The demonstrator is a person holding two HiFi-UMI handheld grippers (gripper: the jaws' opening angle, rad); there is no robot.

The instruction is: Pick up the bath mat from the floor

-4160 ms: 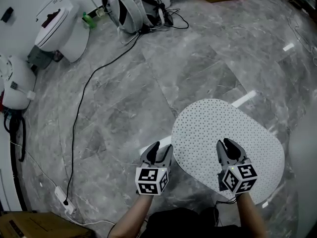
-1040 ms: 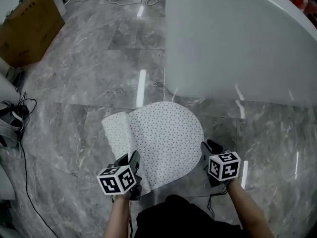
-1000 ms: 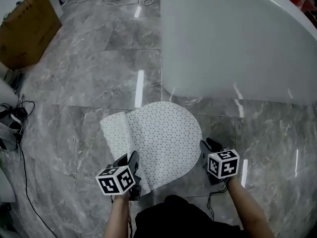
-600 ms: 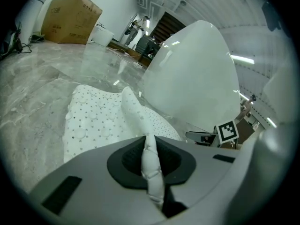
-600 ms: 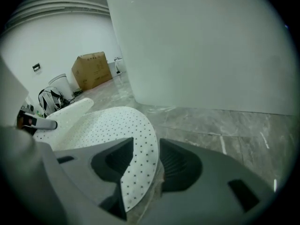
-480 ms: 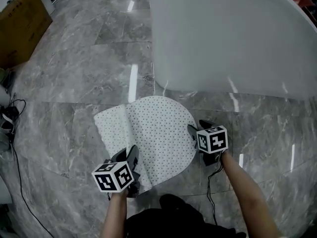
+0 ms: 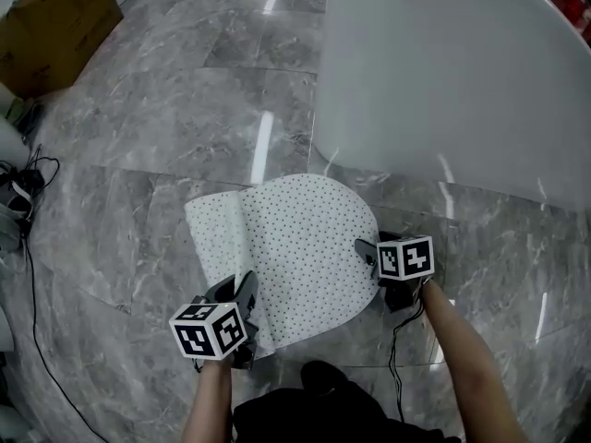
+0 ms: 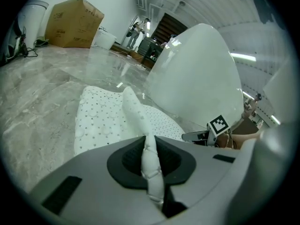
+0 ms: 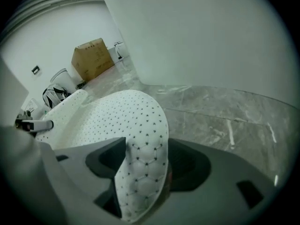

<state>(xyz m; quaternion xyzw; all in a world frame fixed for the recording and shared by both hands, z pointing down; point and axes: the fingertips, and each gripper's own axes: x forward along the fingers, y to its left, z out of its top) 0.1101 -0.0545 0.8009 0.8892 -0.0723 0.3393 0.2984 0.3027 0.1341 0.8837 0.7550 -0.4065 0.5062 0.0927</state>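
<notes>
On the floor [image 7: 138,155] beside the tub [image 7: 443,81], keep the left hand-held gripper [image 7: 243,292] pinched on the near-left edge of the bath mat [image 7: 305,247] and close the right hand-held gripper [image 7: 366,251], jaws just opened wide around the right rim, before lifting evenly.

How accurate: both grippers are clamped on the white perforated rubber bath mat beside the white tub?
Only the left gripper is. The right gripper has jaws that have just been opening and stand apart around the white bath mat edge, as the right gripper view shows. The rest holds.
</notes>
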